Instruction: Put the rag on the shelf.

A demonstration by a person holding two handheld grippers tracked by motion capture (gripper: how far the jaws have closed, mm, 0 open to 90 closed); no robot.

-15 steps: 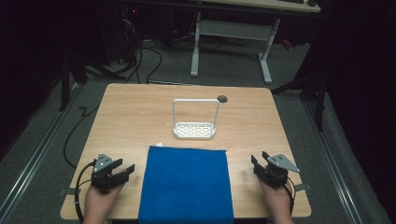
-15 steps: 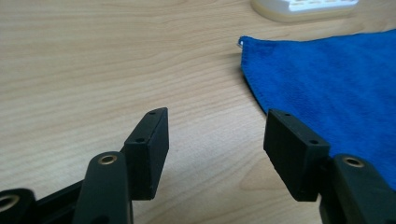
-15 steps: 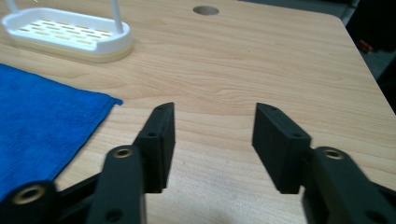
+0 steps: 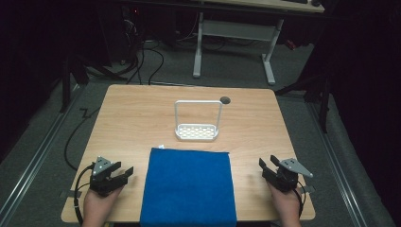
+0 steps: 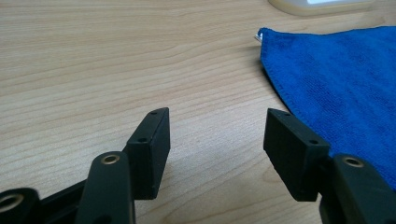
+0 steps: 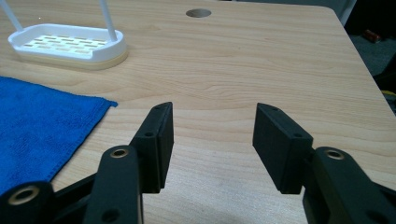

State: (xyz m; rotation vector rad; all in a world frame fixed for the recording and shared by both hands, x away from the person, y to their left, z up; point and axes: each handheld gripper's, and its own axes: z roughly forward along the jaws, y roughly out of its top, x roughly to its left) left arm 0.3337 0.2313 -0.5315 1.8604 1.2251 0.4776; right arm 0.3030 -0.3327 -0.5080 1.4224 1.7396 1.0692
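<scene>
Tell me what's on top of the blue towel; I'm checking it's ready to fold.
Nothing rests on the blue towel; it lies flat on the table, with open grippers either side. What it covers underneath can't be seen.

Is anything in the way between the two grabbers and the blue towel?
No. Bare table lies between the left gripper and the blue towel, and between the right gripper and it. Both grippers are open and empty.

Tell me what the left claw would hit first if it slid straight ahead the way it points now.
Probably nothing: the open left claw faces bare table. The blue towel lies just beside its line, and the white rack stands further off to that side; depth is uncertain.
</scene>
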